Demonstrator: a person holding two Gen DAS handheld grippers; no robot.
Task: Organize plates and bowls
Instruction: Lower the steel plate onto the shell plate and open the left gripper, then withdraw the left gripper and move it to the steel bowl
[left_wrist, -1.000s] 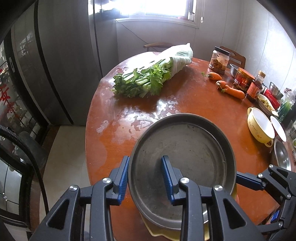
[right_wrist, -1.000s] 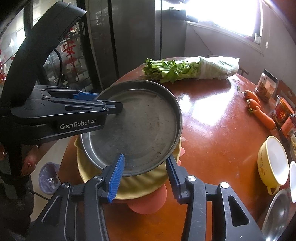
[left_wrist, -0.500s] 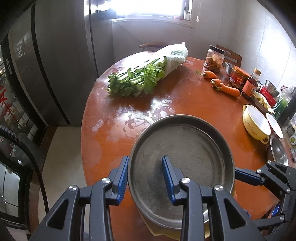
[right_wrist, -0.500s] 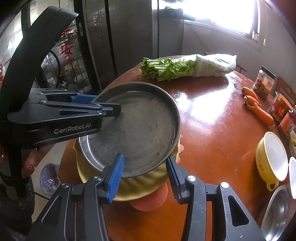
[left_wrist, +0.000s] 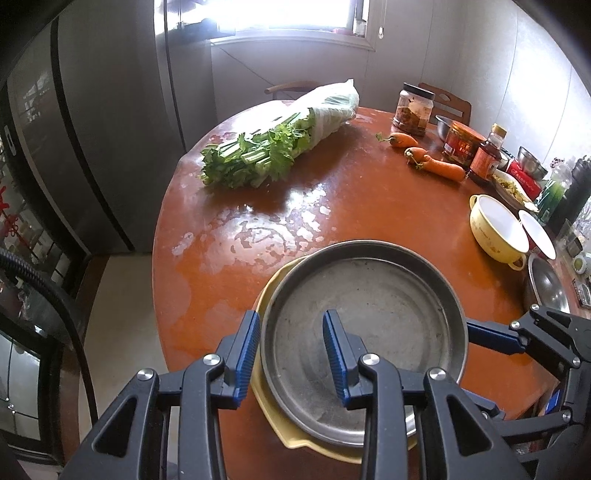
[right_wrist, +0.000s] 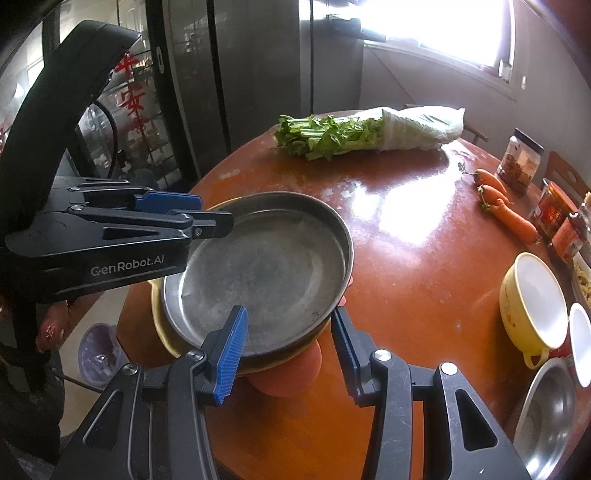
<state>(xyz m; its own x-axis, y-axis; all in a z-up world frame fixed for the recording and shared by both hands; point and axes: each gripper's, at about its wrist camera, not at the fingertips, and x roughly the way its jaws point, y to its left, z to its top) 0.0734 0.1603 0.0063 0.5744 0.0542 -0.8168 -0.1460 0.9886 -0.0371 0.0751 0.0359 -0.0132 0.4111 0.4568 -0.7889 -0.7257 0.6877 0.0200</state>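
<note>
A metal pan (left_wrist: 364, 314) sits stacked in a shallow dish (left_wrist: 275, 413) at the near edge of the surface (left_wrist: 332, 206), with the left tool (left_wrist: 291, 354) astride its left rim and the right tool (right_wrist: 288, 349) astride its near rim. Bagged greens (left_wrist: 273, 147) lie at the far side. Carrots (left_wrist: 432, 162), jars (left_wrist: 413, 109) and bowls (left_wrist: 495, 229) line the right edge.

A bunch of leafy greens (left_wrist: 266, 155), half in a white plastic bag (left_wrist: 332, 105), lies near the far edge of the round red-brown worktop (left_wrist: 229, 258). Two carrots (left_wrist: 432, 162) lie toward the right edge, beside a glass jar (left_wrist: 413, 109), a red-labelled jar (left_wrist: 463, 143) and a dark sauce bottle (left_wrist: 487, 157). A grey refrigerator (right_wrist: 236, 74) stands behind the worktop's left edge. On the floor is a small bin (right_wrist: 98, 354).
</note>
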